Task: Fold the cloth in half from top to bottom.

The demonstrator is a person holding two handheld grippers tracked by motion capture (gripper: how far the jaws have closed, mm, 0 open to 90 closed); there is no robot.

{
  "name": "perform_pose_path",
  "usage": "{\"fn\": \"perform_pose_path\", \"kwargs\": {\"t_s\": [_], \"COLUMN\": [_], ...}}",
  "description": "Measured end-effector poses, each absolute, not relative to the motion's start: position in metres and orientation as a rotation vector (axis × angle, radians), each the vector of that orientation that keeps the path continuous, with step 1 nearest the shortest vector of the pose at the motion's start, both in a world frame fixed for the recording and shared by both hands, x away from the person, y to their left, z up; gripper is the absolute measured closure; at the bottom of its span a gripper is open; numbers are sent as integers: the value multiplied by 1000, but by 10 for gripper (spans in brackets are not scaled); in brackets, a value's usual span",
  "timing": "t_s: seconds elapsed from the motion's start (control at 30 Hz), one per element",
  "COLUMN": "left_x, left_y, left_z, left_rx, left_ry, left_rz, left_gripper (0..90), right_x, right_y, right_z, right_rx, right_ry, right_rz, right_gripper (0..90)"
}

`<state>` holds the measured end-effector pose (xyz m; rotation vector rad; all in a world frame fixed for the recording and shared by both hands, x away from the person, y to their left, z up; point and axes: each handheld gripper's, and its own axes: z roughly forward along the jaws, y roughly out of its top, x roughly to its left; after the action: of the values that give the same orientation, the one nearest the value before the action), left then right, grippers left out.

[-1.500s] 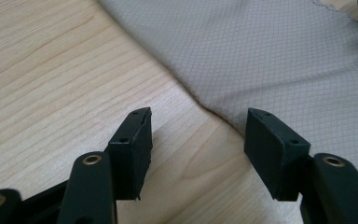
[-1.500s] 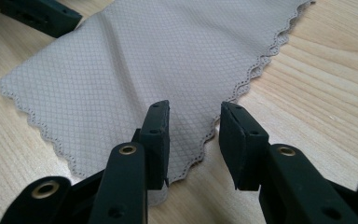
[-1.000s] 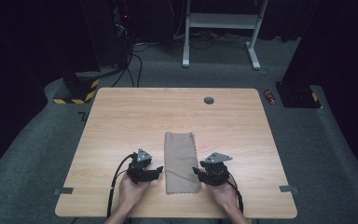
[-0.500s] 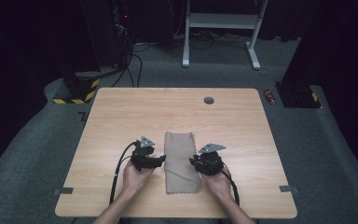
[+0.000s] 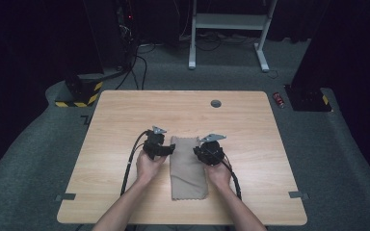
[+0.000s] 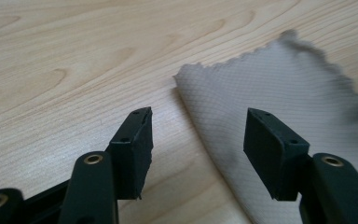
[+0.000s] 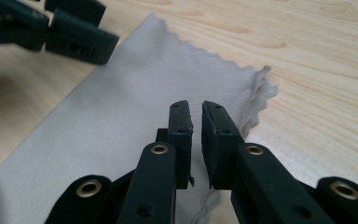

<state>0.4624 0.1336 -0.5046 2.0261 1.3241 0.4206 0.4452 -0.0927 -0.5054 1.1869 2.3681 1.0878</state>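
We see a beige cloth (image 5: 188,168) lying flat as a long strip on the light wooden worktop (image 5: 125,110), at about 6 o'clock of its middle, with its pinked far edge toward 12 o'clock and its near end close to the front edge. The person's hands come in from 6 o'clock, one on each side of the strip.

The left gripper (image 5: 167,150) sits at the cloth's far left corner, at 9 o'clock of the strip. In the left gripper view its fingers (image 6: 133,144) stand spread — one over bare wood just beside the cloth's edge, the other over the fabric — and the cloth's corner (image 6: 261,93) lies between and beyond them. They have just been closing a little, yet neither pad presses on the fabric that we can see.

The right gripper (image 5: 198,150) sits at the far right corner, at 3 o'clock of the strip. In the right gripper view its fingers (image 7: 182,126) have just been closing and now stand almost pressed together, a thin slit left between them, above the cloth (image 7: 121,116) near its frilled corner — whether they pinch any fabric we cannot tell. The left gripper's fingers (image 7: 77,42) show at 10 o'clock of that view, over the cloth's other edge.
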Motion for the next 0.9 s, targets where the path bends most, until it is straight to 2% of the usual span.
{"fn": "perform_pose_path", "kwargs": {"t_s": [0.4,0.63,0.9], "left_x": [478,480,481], "left_y": [133,136,135], "left_z": [-514,-516,-516], "left_rx": [1994,1973,1968], "left_ry": [1403,1392,1380], "left_rz": [481,470,470], "left_gripper": [453,461,469], "right_x": [474,480,499], "right_y": [-98,-97,-91], "right_z": [-515,-517,-515], "right_rx": [1303,1332,1373], "right_ry": [2309,2274,2259], "right_rz": [966,984,932], "right_gripper": [810,692,661]}}
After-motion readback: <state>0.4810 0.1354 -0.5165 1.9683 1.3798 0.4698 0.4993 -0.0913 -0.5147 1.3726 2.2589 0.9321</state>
